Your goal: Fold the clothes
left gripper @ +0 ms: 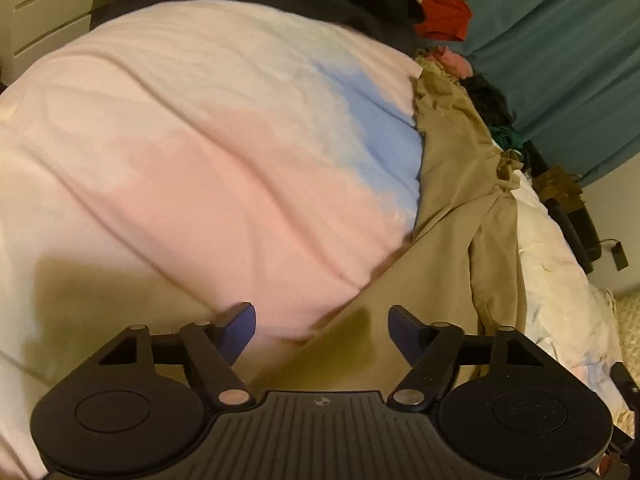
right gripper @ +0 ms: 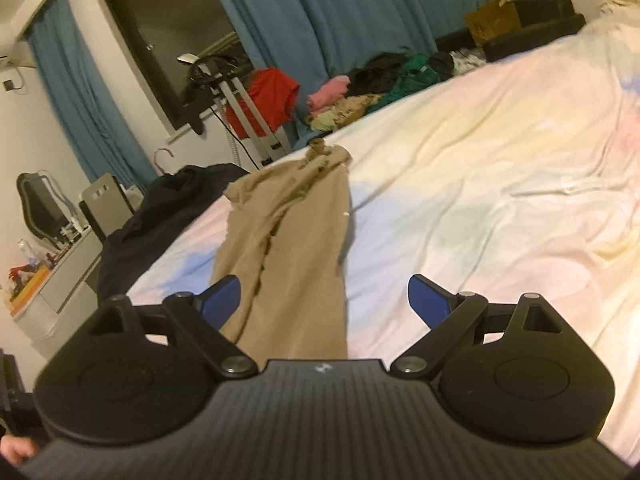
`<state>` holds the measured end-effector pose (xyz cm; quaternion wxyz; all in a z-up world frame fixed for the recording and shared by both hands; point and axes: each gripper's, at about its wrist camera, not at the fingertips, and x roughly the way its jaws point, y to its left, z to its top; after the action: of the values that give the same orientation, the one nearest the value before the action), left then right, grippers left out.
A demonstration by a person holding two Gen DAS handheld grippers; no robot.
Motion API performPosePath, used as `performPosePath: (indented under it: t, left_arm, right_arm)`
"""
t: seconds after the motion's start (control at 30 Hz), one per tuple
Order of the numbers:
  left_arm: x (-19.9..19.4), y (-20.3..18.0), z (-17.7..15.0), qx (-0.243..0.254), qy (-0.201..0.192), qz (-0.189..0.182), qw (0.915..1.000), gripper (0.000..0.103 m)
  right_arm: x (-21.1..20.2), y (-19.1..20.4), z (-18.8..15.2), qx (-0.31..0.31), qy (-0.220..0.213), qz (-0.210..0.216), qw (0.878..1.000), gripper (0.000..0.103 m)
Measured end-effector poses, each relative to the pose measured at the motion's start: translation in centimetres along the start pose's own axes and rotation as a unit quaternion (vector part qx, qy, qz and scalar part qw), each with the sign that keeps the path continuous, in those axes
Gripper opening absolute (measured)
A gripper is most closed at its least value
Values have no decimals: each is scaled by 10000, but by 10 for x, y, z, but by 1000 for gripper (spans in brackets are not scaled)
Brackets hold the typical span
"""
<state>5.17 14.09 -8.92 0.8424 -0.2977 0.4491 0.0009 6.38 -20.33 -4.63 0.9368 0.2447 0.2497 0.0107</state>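
A pair of tan trousers [right gripper: 288,240] lies stretched out lengthwise on the bed's pastel sheet [right gripper: 480,184]. In the left wrist view the trousers [left gripper: 452,216] run along the right side and under the gripper. My left gripper [left gripper: 322,324] is open, low over the trousers' near part and the pink sheet [left gripper: 208,184], holding nothing. My right gripper [right gripper: 324,300] is open just above the near end of the trouser legs, with the cloth between the spread blue fingers [right gripper: 428,300] but not pinched.
A pile of loose clothes [right gripper: 372,88] lies at the far edge of the bed by teal curtains [right gripper: 328,12]. A dark garment [right gripper: 160,208] hangs over the bed's left edge. A red garment [right gripper: 268,96] hangs on a rack. A desk [right gripper: 48,280] stands at left.
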Motion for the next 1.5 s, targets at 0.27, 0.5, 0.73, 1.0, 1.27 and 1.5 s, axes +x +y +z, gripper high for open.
performPosePath:
  t: [0.27,0.5,0.73,1.0,1.27,1.5]
  left_arm:
    - [-1,-2,-9,119,202,-185,9996,41]
    - [6,-12,-14,460,365,130,9982,35]
    - [-4,-30,-18,1170,248,621,9909,3]
    - [-86,-104,-73,3463,-1294,595,9273,2]
    - [-55,-162,-143,4909,-46,-356,8705,12]
    - [-42,-112,-99,3365,708,-1156,9319,58]
  right_arm:
    - [1,-6,-8,61,240,-60,9997,92]
    - [7,-9,-12,131,449,-16,9989,92]
    - [9,-10,-12,141,507,3,9986,92]
    - [1,-10,-7,169,395,-171,9989,92]
    - [-9,-11,-7,-51,384,-294,9988,92]
    - [-26,-22,-28,467,894,467,9938,92]
